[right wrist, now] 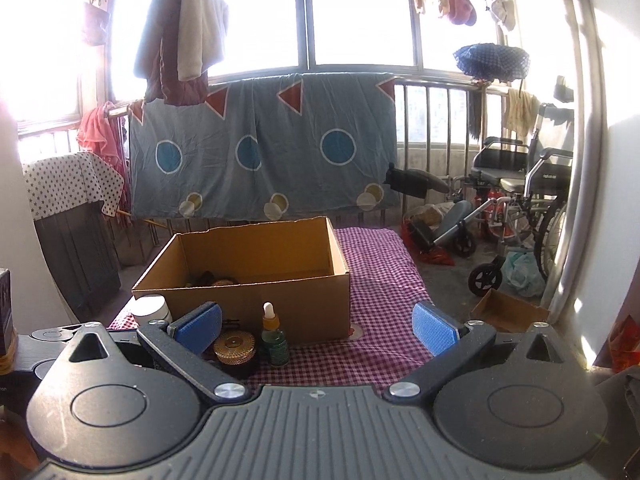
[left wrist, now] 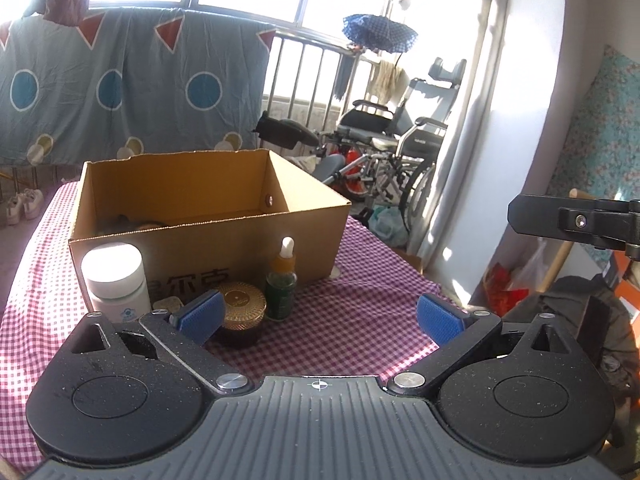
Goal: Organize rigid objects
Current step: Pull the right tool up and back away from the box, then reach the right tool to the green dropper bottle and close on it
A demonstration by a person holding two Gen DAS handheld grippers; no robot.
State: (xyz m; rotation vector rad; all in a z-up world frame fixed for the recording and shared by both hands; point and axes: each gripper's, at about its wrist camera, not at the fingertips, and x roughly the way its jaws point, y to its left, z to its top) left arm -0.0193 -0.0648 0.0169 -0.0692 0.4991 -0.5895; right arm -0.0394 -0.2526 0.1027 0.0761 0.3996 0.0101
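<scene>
An open cardboard box stands on the checked tablecloth with a few dark items inside. In front of it stand a white jar, a gold-lidded dark jar, a green dropper bottle and a small flat tan piece. My left gripper is open just short of them, its left blue pad in front of the gold-lidded jar. My right gripper is open too, held higher and further back, holding nothing.
A wheelchair and clutter fill the floor to the right of the table. A blue quilt hangs on the railing behind the box. The other gripper's black edge shows at the right of the left wrist view.
</scene>
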